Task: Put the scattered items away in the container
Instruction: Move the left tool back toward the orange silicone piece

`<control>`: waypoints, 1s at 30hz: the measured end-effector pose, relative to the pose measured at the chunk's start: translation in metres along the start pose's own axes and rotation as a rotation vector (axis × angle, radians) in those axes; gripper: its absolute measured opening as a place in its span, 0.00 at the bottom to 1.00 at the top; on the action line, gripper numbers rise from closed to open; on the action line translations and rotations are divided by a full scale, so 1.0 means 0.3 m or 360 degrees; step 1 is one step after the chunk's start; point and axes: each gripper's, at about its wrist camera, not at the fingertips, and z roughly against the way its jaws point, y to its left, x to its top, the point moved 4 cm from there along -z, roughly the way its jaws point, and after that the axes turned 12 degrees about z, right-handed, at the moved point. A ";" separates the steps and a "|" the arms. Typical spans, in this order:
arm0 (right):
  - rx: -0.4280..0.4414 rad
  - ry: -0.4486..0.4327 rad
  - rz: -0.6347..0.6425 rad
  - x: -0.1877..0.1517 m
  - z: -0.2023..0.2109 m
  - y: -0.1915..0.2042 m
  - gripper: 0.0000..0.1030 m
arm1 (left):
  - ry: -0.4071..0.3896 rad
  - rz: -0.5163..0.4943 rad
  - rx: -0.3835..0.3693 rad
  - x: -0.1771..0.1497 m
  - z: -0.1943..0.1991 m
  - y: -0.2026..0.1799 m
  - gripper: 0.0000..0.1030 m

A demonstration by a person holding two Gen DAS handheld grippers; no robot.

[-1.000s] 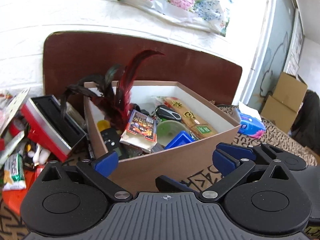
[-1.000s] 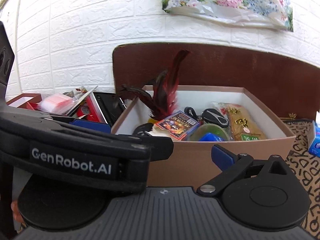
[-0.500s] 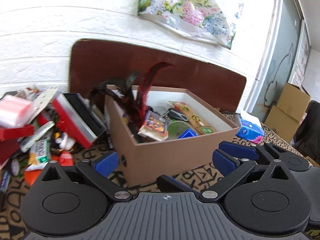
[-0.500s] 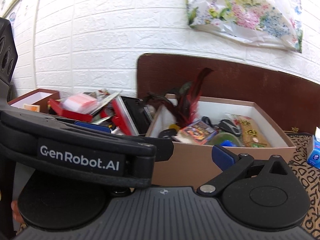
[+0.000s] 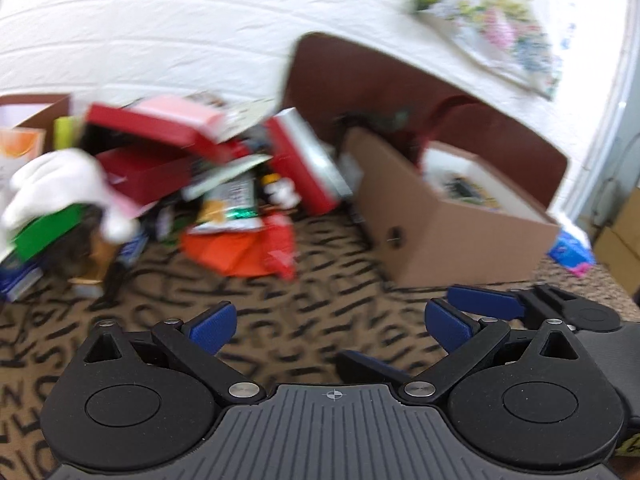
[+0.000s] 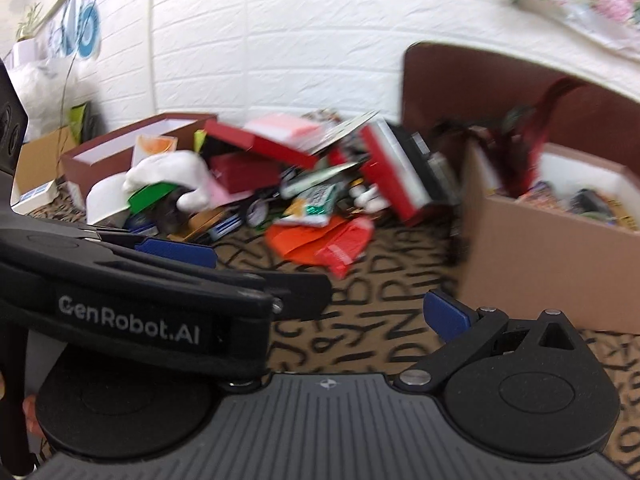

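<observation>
The brown cardboard box (image 5: 452,236) stands at the right, holding several items and a red feather (image 6: 532,136); it also shows in the right wrist view (image 6: 544,264). A blurred heap of scattered items lies left of it: red boxes (image 5: 152,140), a green-and-white snack packet (image 5: 228,204), orange bags (image 5: 240,252) and a white glove (image 5: 60,184). My left gripper (image 5: 330,326) is open and empty above the patterned cloth, short of the heap. My right gripper (image 6: 320,308) is open and empty; its left finger is hidden behind the left gripper's body (image 6: 132,304).
The cloth (image 5: 304,312) with black letter marks covers the surface. A second brown open box (image 6: 120,152) and a white bowl (image 6: 104,200) sit at the far left. A blue tissue pack (image 5: 570,250) lies right of the cardboard box. The white brick wall is behind.
Both grippers have swung left and pulled back from the cardboard box. The heap of scattered items now fills the middle of both views, and the box sits at the right.
</observation>
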 end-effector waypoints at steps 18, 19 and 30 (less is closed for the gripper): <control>0.0135 0.0178 -0.0051 -0.023 -0.239 0.012 0.68 | 0.0049 0.0028 0.0045 0.087 -0.174 0.179 0.65; 0.0153 0.0184 -0.0044 -0.023 -0.256 0.016 0.66 | 0.0051 0.0028 0.0046 0.095 -0.184 0.185 0.64; 0.0172 0.0167 -0.0016 0.012 -0.404 -0.003 0.60 | 0.0062 -0.0034 0.0070 0.150 -0.313 0.212 0.62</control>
